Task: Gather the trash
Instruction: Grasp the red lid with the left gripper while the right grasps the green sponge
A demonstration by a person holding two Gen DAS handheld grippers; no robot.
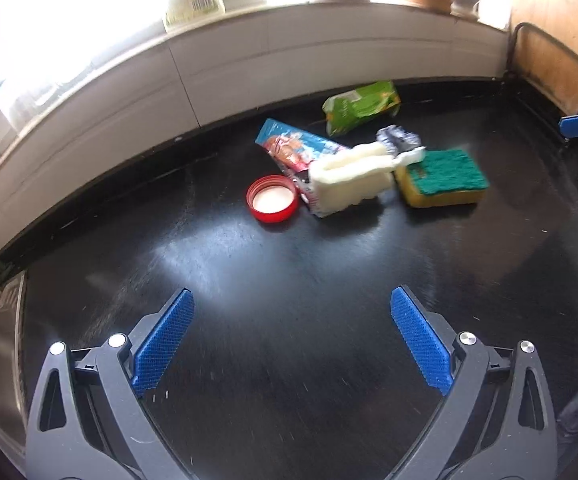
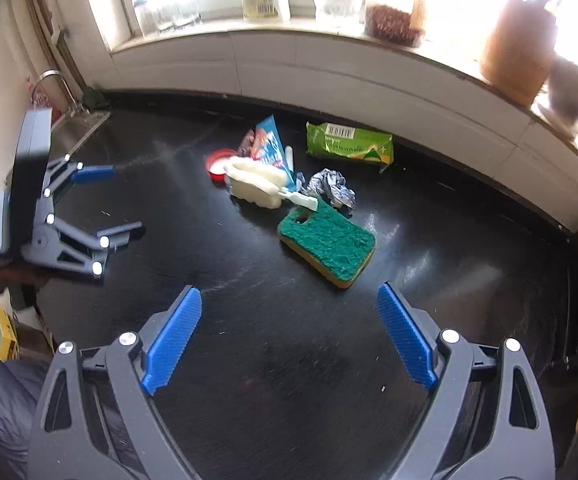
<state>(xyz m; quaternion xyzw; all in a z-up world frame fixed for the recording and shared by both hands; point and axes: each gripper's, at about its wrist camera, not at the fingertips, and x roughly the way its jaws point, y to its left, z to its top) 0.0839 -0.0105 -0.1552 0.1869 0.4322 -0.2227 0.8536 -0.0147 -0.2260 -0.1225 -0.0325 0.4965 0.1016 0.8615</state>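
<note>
Both tongs, the left tongs (image 1: 292,312) and the right tongs (image 2: 289,308), hang wide open and empty over bare counter (image 1: 289,360). Mid-frame lies the trash: red lid (image 1: 272,198), blue wrapper (image 1: 293,148), green packet (image 1: 363,106), crumpled foil (image 2: 331,188). Mixed in, touching, are a sponge (image 2: 327,246) and white brush (image 2: 255,184), so a careless grab could likely bin those too.

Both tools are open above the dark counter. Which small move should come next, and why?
Probably bring the right tool forward toward the crumpled foil, which lies behind the green sponge. Both it and the left tool are open and empty, short of the pile, and the foil looks like trash with free edges.
</note>
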